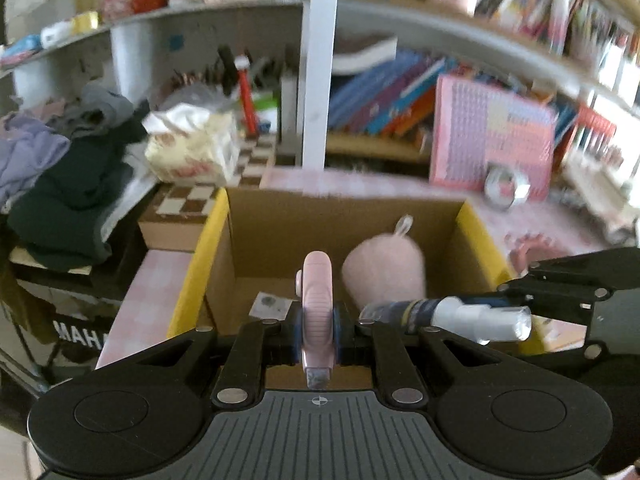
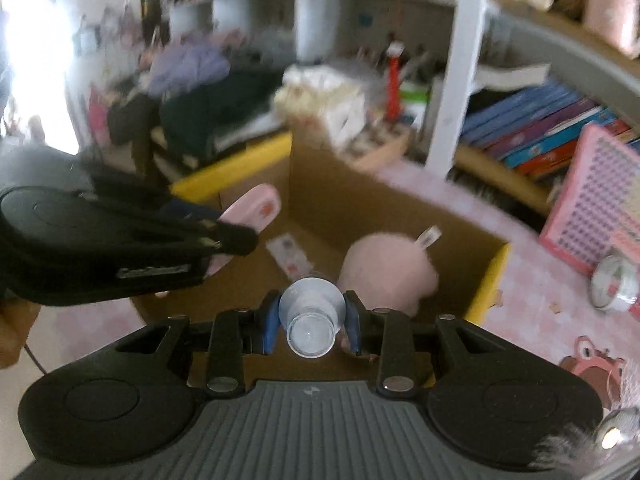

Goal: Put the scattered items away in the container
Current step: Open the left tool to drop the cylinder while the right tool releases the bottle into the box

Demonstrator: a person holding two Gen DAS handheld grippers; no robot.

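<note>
Left wrist view: the left hand-held gripper (image 1: 317,330) is clamped on a slim pink device (image 1: 317,300), held edge-on and upright between the blue pads (image 1: 337,330). It sits over the near edge of an open cardboard box (image 1: 280,236) with yellow flaps. Inside the box, at about 1 o'clock from the pink device, lies a pink plush toy (image 1: 384,270) with a small loop on top; a small white card (image 1: 270,305) lies on the box floor at about 10 o'clock. From 3 o'clock the right hand-held gripper (image 1: 516,300) comes in, clamped on a spray bottle (image 1: 452,316) that lies sideways over the box's near right corner. The box stands on a bench (image 1: 148,304) with a pink checked cover. A roll of tape (image 1: 506,190) stands at 2 o'clock beside a pink pegboard (image 1: 492,140).

Right wrist view: the right hand-held gripper (image 2: 312,326) grips the spray bottle (image 2: 312,320), seen end-on with its clear cap toward the camera, above the box (image 2: 340,200). The plush toy (image 2: 388,272) lies in the box at 1 o'clock, the card (image 2: 290,254) at 11 o'clock. The left hand-held gripper (image 2: 230,236) enters from 9 o'clock, holding the pink device (image 2: 256,208) over the box's left side. The tape roll (image 2: 614,286) rests on the bench (image 2: 528,300) at 3 o'clock.
</note>
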